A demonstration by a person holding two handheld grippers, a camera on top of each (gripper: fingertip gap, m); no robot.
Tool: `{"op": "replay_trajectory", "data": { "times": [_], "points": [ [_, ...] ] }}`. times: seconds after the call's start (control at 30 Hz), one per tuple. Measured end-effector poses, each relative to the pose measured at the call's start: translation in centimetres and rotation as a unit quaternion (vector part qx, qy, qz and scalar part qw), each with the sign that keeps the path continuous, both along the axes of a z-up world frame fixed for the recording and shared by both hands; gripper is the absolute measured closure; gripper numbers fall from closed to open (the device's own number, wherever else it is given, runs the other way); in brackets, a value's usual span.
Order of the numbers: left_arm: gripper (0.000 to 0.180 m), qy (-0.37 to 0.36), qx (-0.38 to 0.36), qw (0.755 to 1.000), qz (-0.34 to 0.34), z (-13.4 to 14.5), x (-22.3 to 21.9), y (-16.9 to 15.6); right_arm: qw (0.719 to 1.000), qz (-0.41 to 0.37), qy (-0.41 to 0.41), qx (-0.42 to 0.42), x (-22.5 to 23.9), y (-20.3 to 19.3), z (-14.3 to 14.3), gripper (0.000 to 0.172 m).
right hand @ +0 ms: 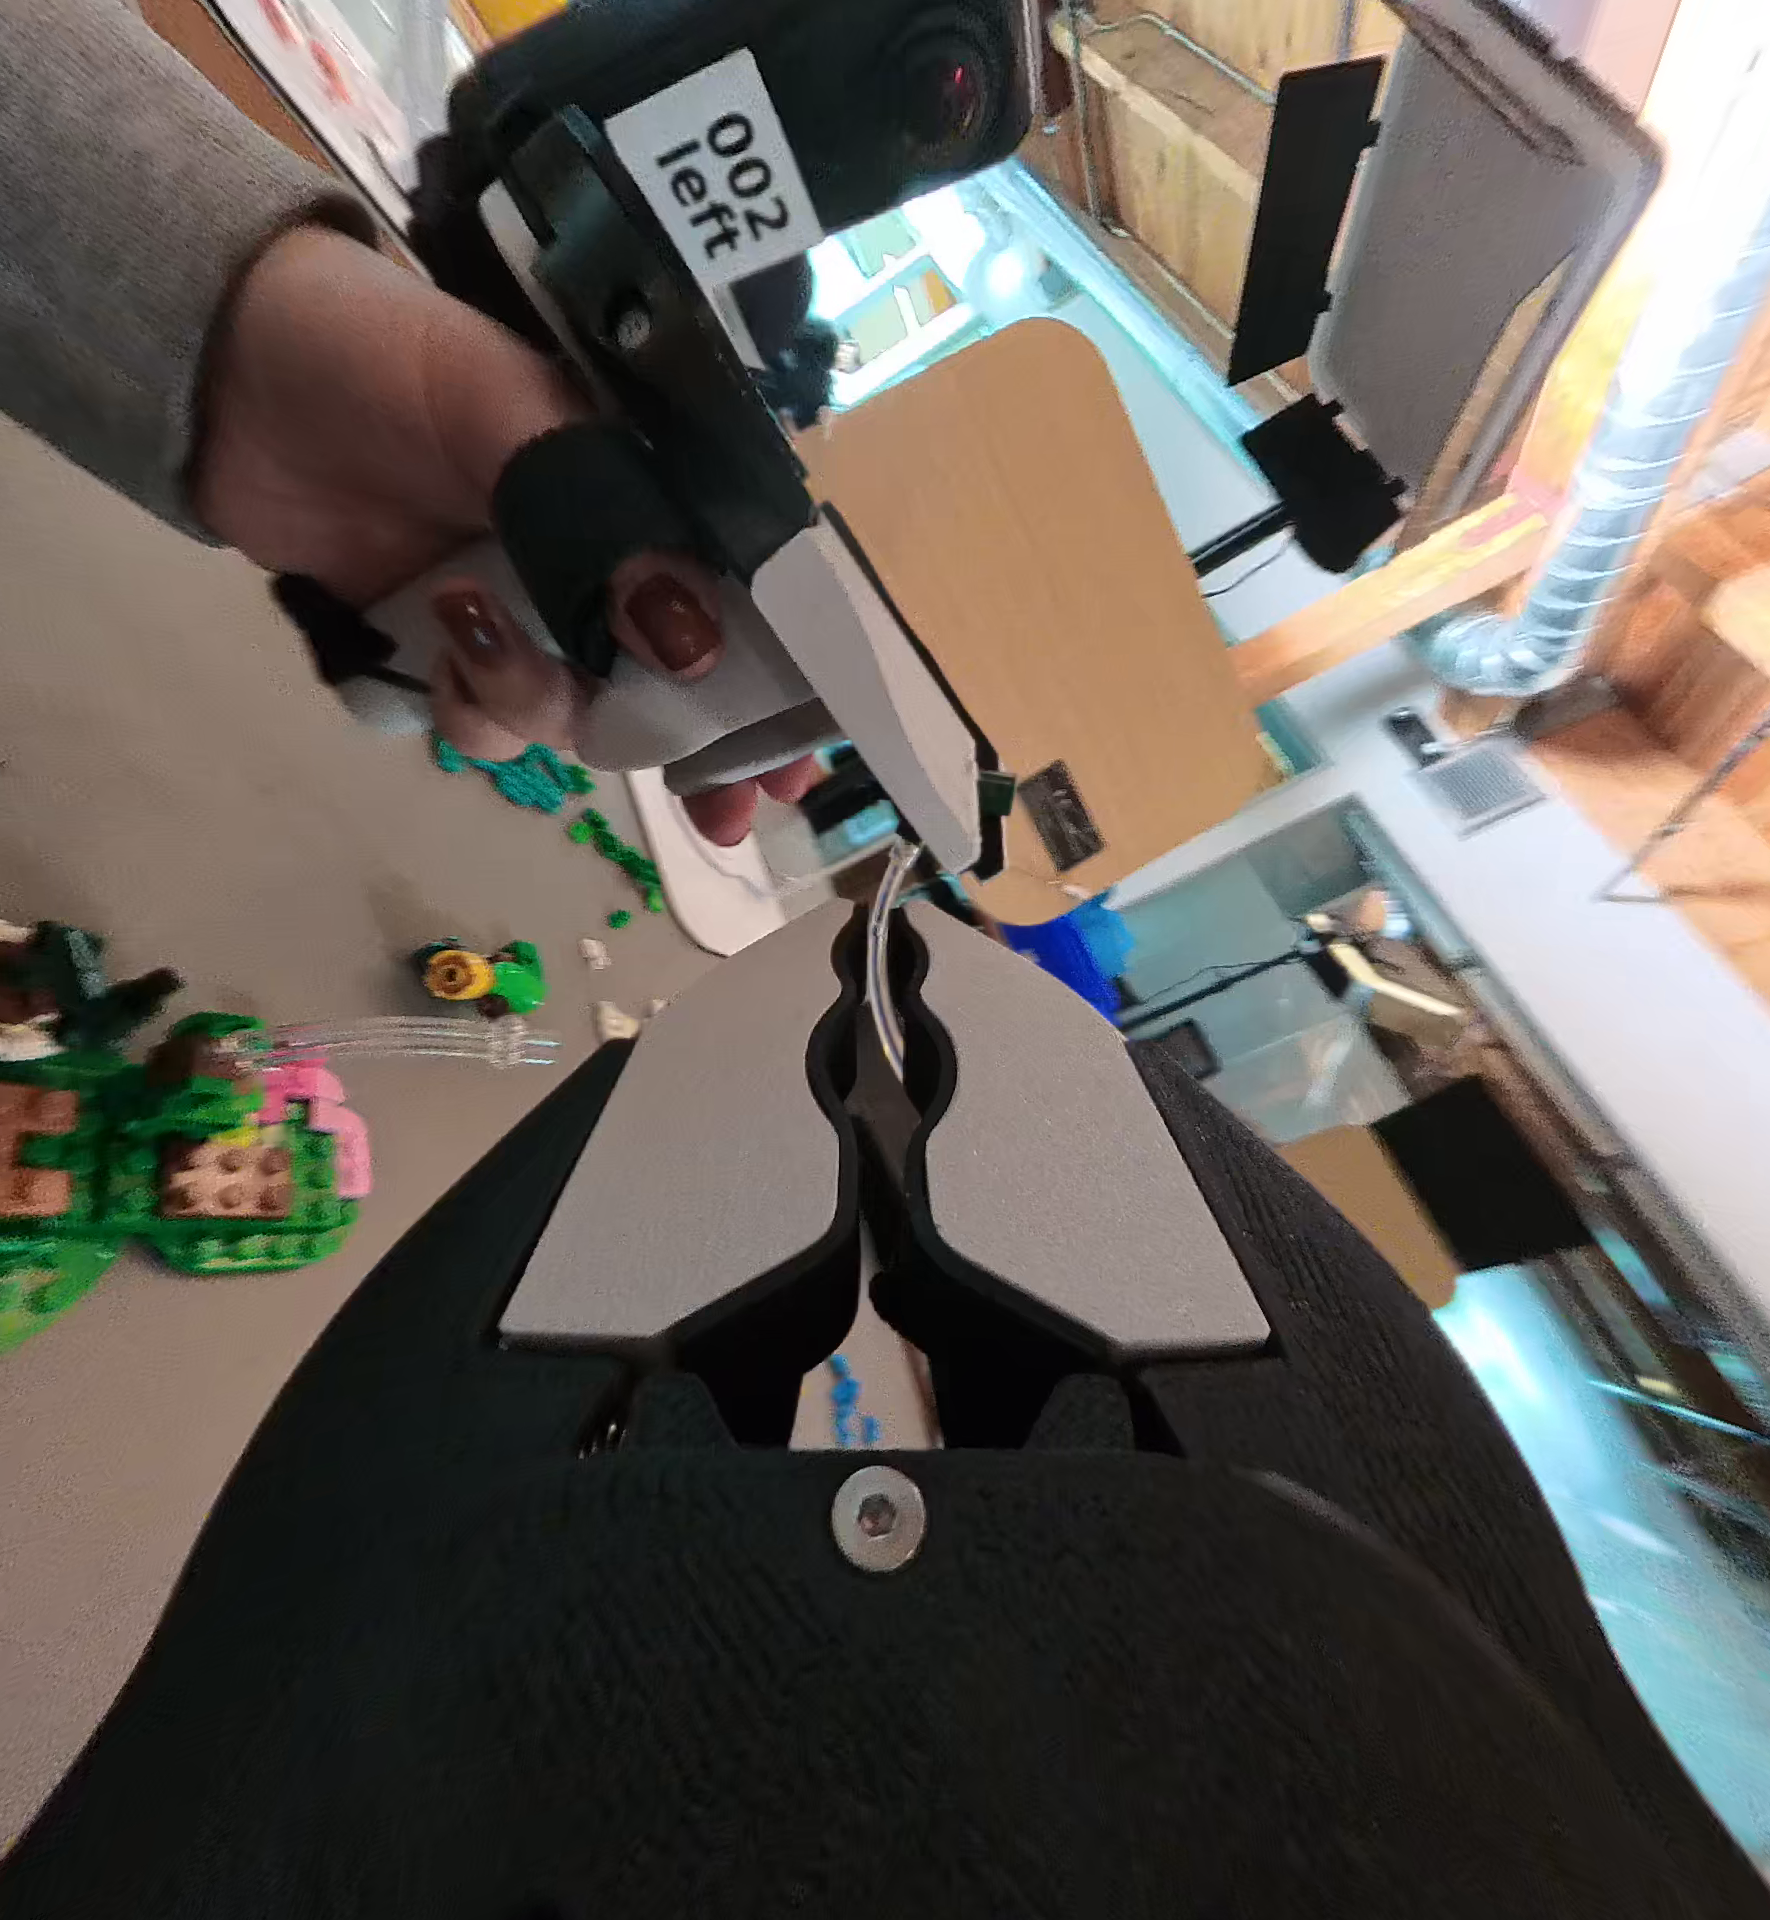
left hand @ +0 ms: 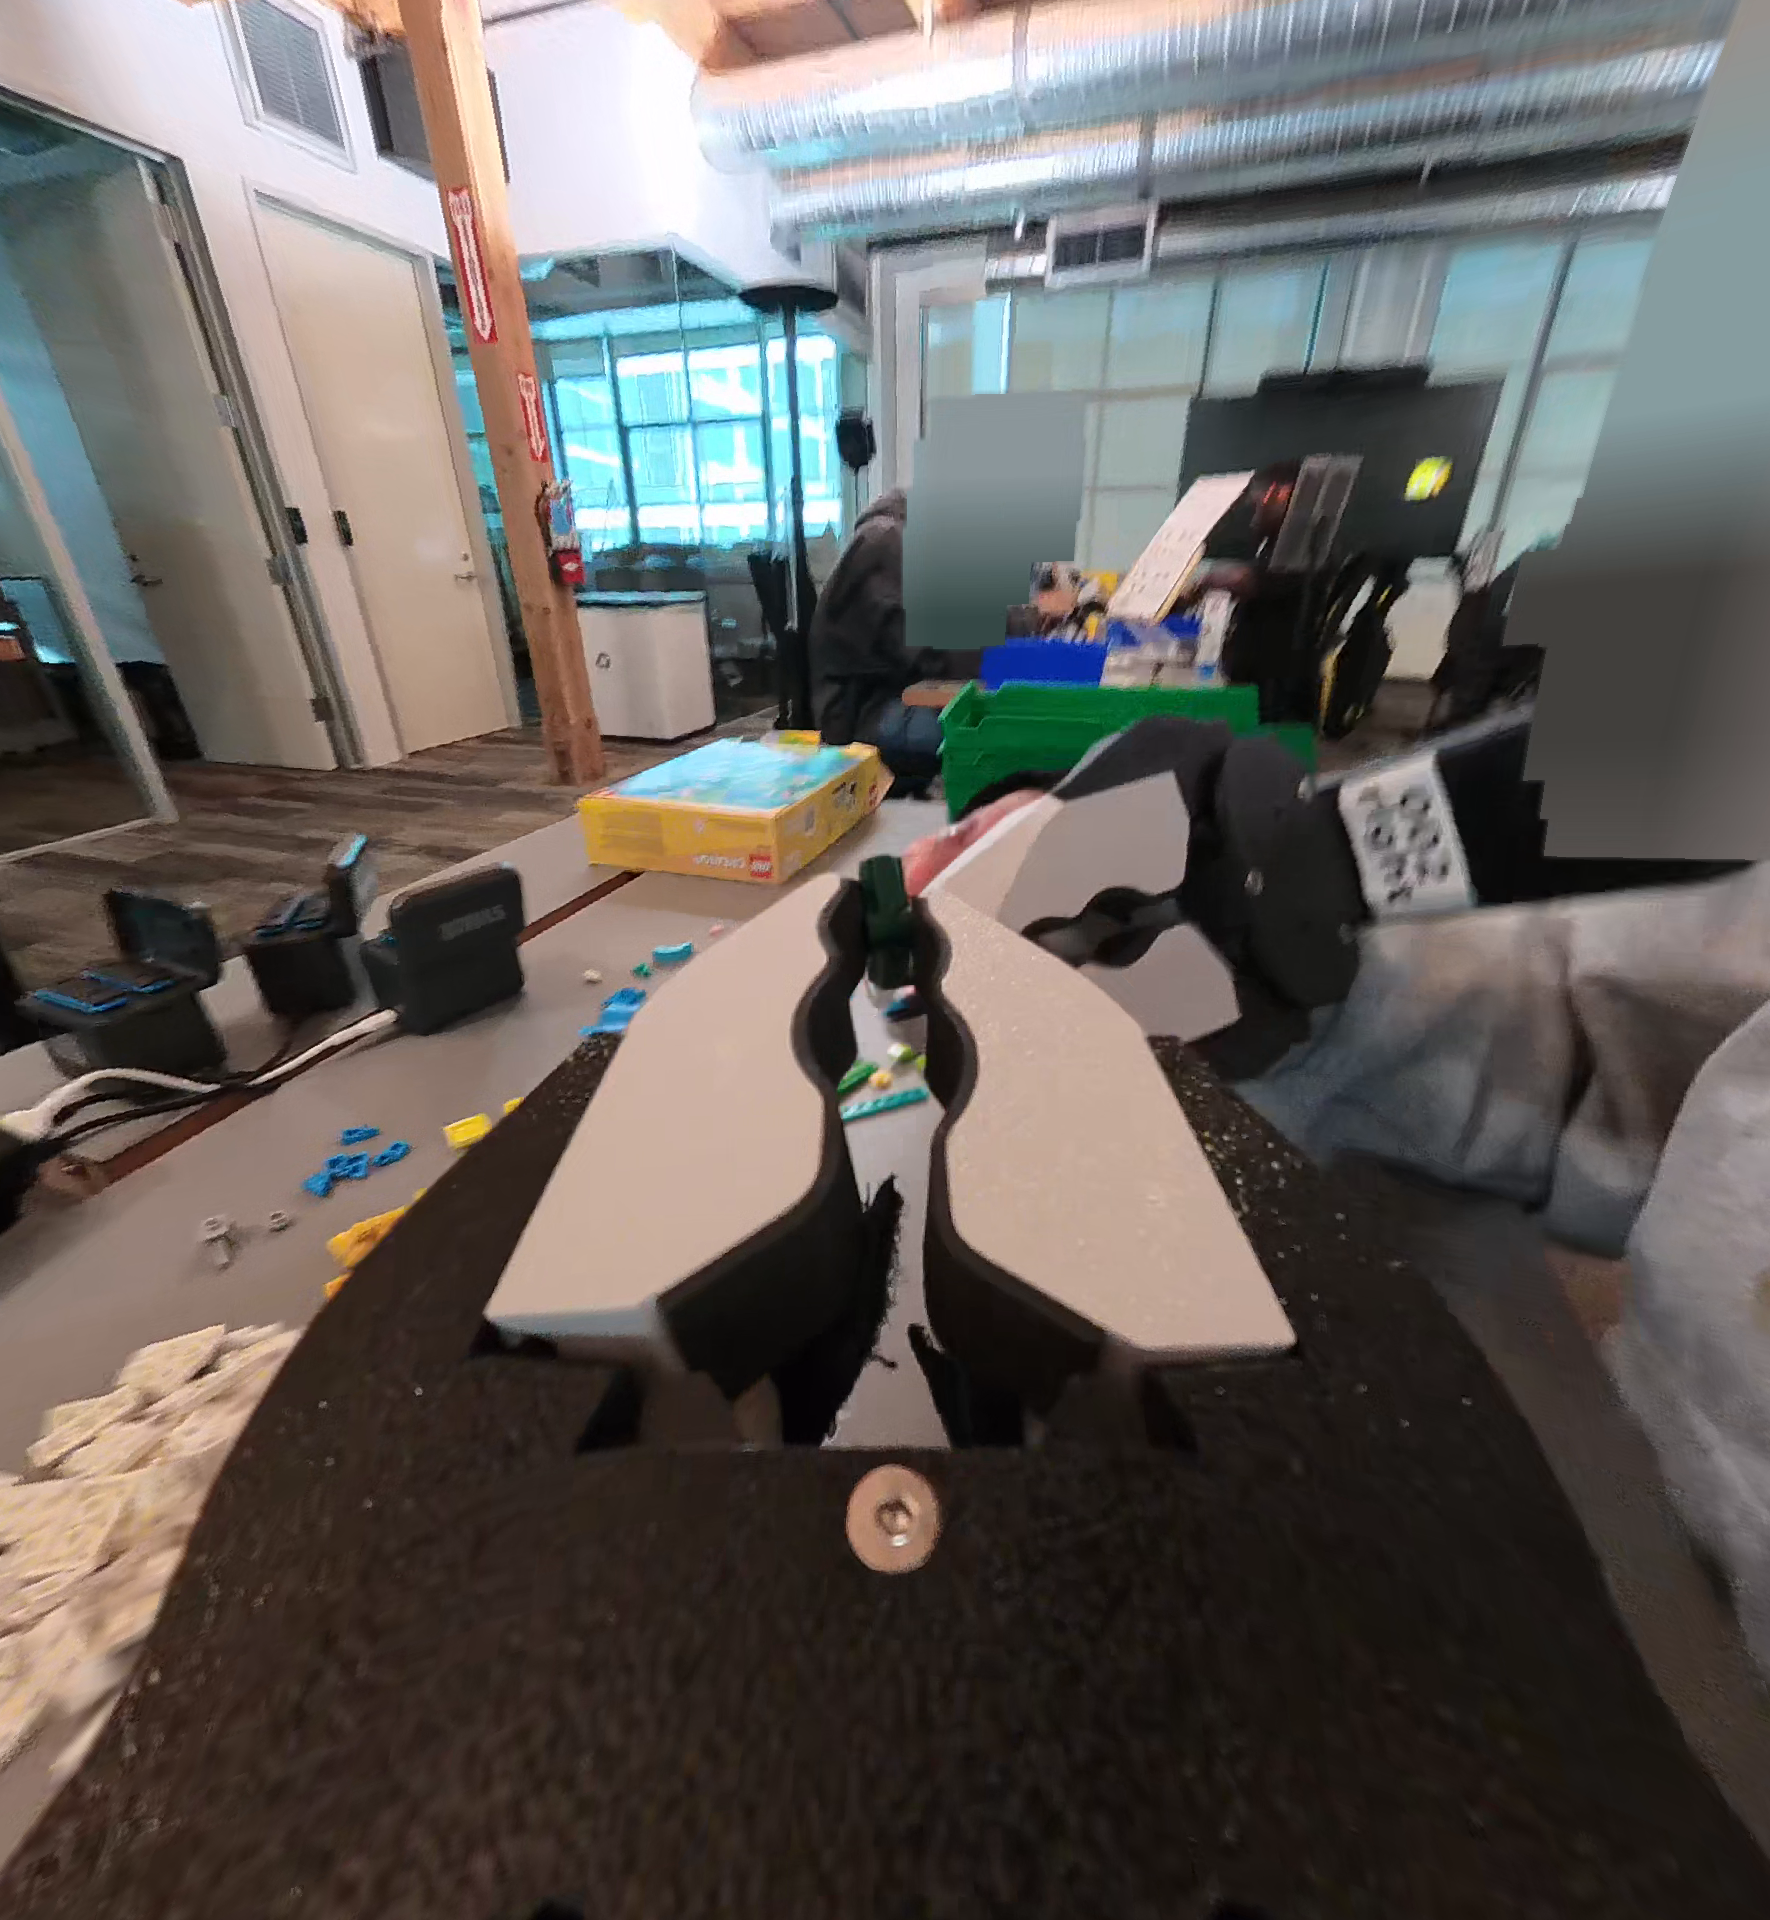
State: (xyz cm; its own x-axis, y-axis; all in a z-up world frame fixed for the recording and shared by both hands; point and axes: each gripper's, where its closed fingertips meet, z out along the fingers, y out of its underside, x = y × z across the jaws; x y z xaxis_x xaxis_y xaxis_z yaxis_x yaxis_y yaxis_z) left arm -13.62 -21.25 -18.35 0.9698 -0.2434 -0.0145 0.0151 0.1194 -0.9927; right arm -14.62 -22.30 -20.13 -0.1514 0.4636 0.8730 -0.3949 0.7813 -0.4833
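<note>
A small dark green brick piece (left hand: pixel 886 925) sits pinched between the tips of my left tool (left hand: pixel 883 940), the black pads pressing on it from both sides, lifted clear of the bench (left hand: pixel 507 1049). In my right tool (right hand: pixel 886 971) I grip a thin, clear, curved strip (right hand: pixel 883 956); the fingers are clenched on it and its free end arcs up past the tips toward the nose of the left tool. The two tools stand close, tip near tip, the right one (left hand: pixel 1120 914) just to the right of my left tool's tips.

Below the left tool's fingers, scattered on the bench, lie small green, yellow and blue pieces (left hand: pixel 886 1086). To its left are more blue pieces (left hand: pixel 356 1158) and yellow ones (left hand: pixel 465 1130), then three black chargers (left hand: pixel 455 961) with cables. Nearer, at the left edge, is a heap of pale tiles (left hand: pixel 60 1475). Ahead of it lies a yellow box (left hand: pixel 730 805), and beyond that green bins (left hand: pixel 1089 727).

Left of the right tool stands a brick build (right hand: pixel 133 1143) in green, brown and pink with clear curved strips (right hand: pixel 413 1039) sticking out of it. Beside it lies a small yellow-and-green piece (right hand: pixel 481 977), with loose green pieces (right hand: pixel 611 847) farther on.
</note>
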Motion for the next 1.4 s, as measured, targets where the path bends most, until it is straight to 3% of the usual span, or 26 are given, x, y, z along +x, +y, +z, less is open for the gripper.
{"op": "replay_trajectory", "data": {
  "times": [0.1, 0.2, 0.3, 0.5, 0.6, 0.63, 0.73, 0.87, 0.9, 1.07, 1.23, 1.33, 1.4],
  "points": [
    [0.172, 0.122, -0.053, 0.99, 0.048, -1.6, -0.8, 0.0, 0.983, 0.066, -0.127, -0.111, 0.7, 0.4, -0.4, 0.155],
    [0.171, 0.27, -0.103, 0.953, 0.091, -3.2, -1.2, 0.1, 0.941, 0.109, -0.229, -0.222, 1.1, 1.1, 0.2, 0.151],
    [0.171, 0.351, -0.119, 0.924, 0.091, -4.1, -0.6, 0.4, 0.928, 0.096, -0.285, -0.219, 0.9, 1.6, -0.8, 0.143],
    [0.171, 0.271, -0.151, 0.95, -0.024, -5.0, 1.7, -0.1, 0.955, 0.047, -0.289, -0.052, 1.0, 1.5, -4.6, 0.139],
    [0.171, 0.253, -0.158, 0.953, -0.053, -4.8, 2.3, -0.4, 0.949, 0.02, -0.314, -0.004, 0.8, 1.6, -6.4, 0.148],
    [0.172, 0.248, -0.154, 0.955, -0.058, -4.6, 2.5, -0.4, 0.947, 0.02, -0.319, -0.001, 0.8, 1.6, -6.8, 0.165],
    [0.171, 0.209, -0.128, 0.969, -0.037, -3.3, 2.1, -0.1, 0.945, 0.033, -0.319, -0.061, 0.5, 0.8, -6.3, 0.17],
    [0.128, 0.113, -0.097, 0.989, 0.017, -1.7, 0.3, 0.3, 0.925, 0.057, -0.301, -0.226, -0.3, 0.3, -4.4, 0.17],
    [0.128, 0.099, -0.101, 0.99, 0.011, -1.9, 0.3, 0.4, 0.915, 0.069, -0.3, -0.26, -0.3, 0.2, -4.2, 0.17],
    [0.154, 0.074, -0.09, 0.993, -0.009, -2.4, 1.0, 0.7, 0.881, 0.122, -0.296, -0.347, 0.4, -0.3, -3.2, 0.17],
    [0.177, 0.079, -0.081, 0.993, -0.016, -2.6, 1.4, 1.0, 0.881, 0.131, -0.29, -0.349, 0.8, -0.2, -2.9, 0.169],
    [0.177, 0.101, -0.091, 0.991, 0.012, -3.0, 0.7, 1.1, 0.878, 0.13, -0.286, -0.362, 1.1, 1.3, -2.0, 0.139],
    [0.177, 0.096, -0.1, 0.99, 0.016, -3.1, 0.5, 1.0, 0.859, 0.152, -0.278, -0.402, 1.5, 2.1, -0.7, 0.133]
  ]
}}
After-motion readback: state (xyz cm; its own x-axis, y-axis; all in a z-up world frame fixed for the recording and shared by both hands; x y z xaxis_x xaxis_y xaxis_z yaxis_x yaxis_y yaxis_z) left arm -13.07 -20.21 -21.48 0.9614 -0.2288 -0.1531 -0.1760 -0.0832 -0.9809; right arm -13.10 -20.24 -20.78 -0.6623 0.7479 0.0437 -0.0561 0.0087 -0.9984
